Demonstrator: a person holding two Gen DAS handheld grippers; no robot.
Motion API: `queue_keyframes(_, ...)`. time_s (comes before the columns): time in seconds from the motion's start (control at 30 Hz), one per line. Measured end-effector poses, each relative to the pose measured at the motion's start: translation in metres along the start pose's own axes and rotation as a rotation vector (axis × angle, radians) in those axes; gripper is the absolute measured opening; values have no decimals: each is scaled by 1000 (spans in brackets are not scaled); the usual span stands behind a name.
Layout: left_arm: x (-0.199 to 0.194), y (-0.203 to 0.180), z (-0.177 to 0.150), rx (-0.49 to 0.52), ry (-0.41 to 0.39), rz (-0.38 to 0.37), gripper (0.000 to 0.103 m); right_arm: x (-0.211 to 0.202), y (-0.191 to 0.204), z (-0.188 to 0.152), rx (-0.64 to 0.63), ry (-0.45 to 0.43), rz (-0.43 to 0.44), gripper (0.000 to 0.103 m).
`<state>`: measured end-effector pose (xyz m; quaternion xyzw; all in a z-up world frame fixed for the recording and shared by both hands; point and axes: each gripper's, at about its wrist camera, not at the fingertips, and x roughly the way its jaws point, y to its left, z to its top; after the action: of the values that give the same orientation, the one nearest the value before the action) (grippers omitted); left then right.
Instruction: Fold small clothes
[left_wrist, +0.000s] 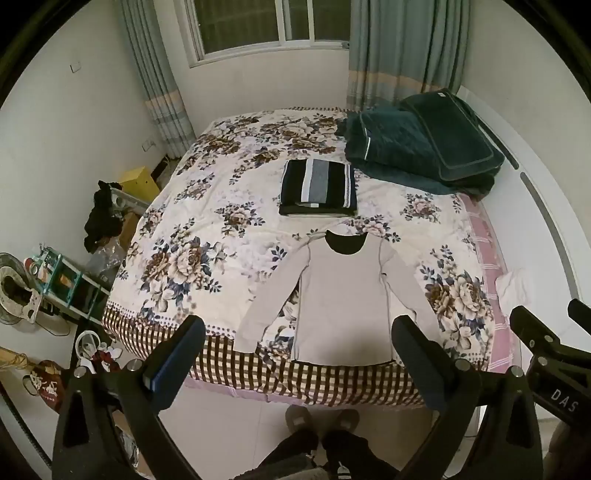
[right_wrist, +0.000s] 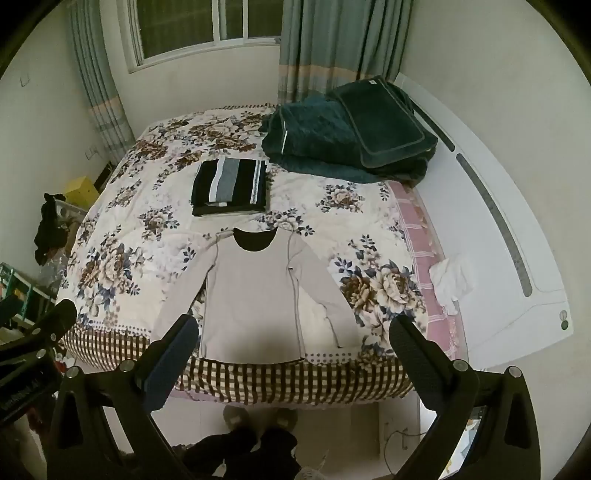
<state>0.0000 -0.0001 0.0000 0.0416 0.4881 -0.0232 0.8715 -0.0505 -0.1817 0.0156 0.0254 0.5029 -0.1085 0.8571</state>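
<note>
A pale grey long-sleeved shirt (left_wrist: 341, 295) (right_wrist: 251, 291) lies flat and spread out on the near part of the flowered bed cover, neck away from me, hem at the checked border. My left gripper (left_wrist: 299, 328) hovers open above the near bed edge, fingers wide with nothing between them. My right gripper (right_wrist: 293, 328) is open in the same way, high above the hem. Neither touches the shirt. Beyond the shirt a folded pile of dark striped clothes (left_wrist: 317, 188) (right_wrist: 231, 192) rests mid-bed. The right gripper's body (left_wrist: 550, 354) shows at the right edge of the left wrist view.
A dark green quilt and pillow (left_wrist: 424, 144) (right_wrist: 351, 129) lie at the far right of the bed. A white cloth (right_wrist: 452, 278) sits on the pink sheet by the white headboard (right_wrist: 517, 236). Clutter, a shelf (left_wrist: 62, 284) and a yellow box (left_wrist: 138, 182) stand left. The person's feet (left_wrist: 321, 417) are at the bed's foot.
</note>
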Motion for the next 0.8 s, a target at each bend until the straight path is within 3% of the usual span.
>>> queue_keyframes(0.8,-1,3,0,-4,-15,-8,103,-5,2,3,-7,-2,-9,103)
